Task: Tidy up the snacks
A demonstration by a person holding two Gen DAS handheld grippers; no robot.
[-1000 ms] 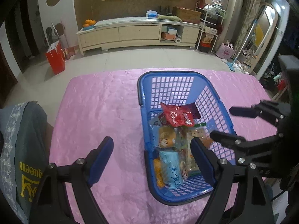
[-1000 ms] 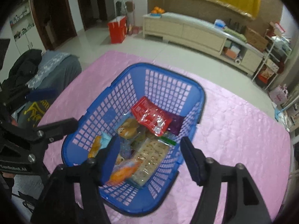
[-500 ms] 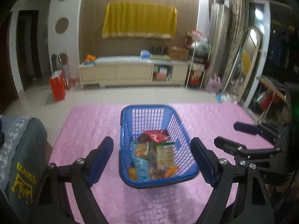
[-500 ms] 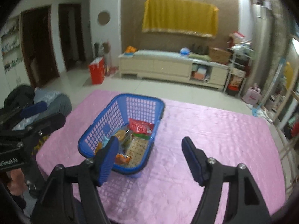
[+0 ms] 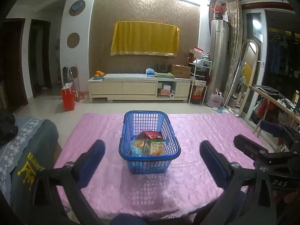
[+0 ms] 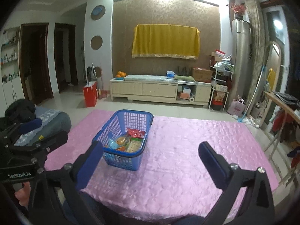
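Note:
A blue plastic basket (image 5: 150,146) stands in the middle of the pink-clothed table (image 5: 196,131). It holds several snack packets, with a red packet (image 5: 151,134) at the back. The basket also shows in the right wrist view (image 6: 123,142), left of centre. My left gripper (image 5: 151,159) is open and empty, held back near the table's front edge, level with the basket. My right gripper (image 6: 150,161) is open and empty, to the right of the basket. The right gripper also shows in the left wrist view (image 5: 266,150), and the left gripper in the right wrist view (image 6: 33,140).
A grey chair with dark clothes (image 5: 22,150) stands at the table's left. A wooden rack (image 6: 281,112) stands off its right side. Beyond the table are tiled floor, a red bag (image 5: 67,98) and a long cabinet (image 5: 138,88).
Both grippers have pulled back and up from over the basket, so the basket looks smaller and farther. Both stay open and empty. The basket has not moved.

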